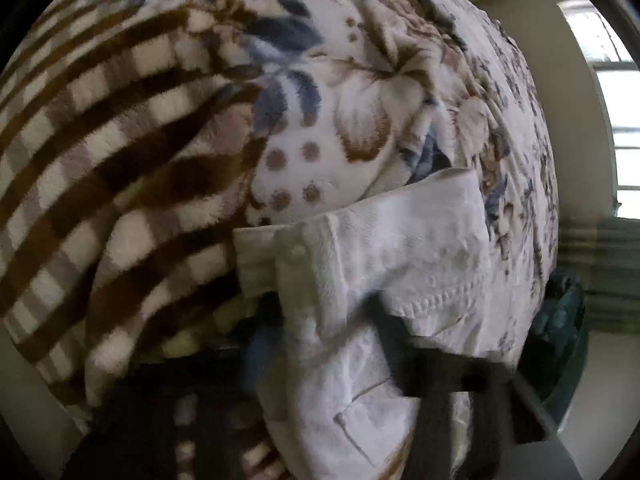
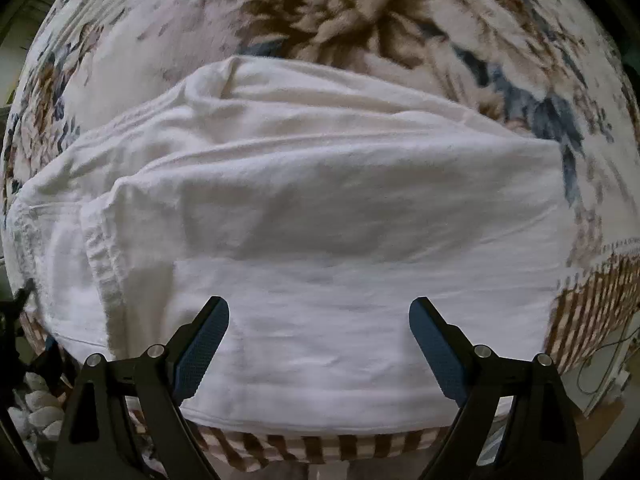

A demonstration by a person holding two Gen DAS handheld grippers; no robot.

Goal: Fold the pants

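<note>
White pants (image 2: 320,216) lie folded in a wide band across a fleece blanket (image 2: 360,20) with a floral and brown-check print. My right gripper (image 2: 319,320) is open and empty, its blue-padded fingers (image 2: 204,344) spread just above the near part of the pants. In the left wrist view my left gripper (image 1: 332,320) is shut on the waistband end of the pants (image 1: 360,240), where a button and a pocket seam show. This view is blurred and the cloth hides most of the fingers.
The blanket (image 1: 120,140) covers a bed whose edge shows at the bottom of the right wrist view. A bright window (image 1: 616,100) and a beige wall are to the right. A dark green bag (image 1: 560,320) sits on the floor beside the bed.
</note>
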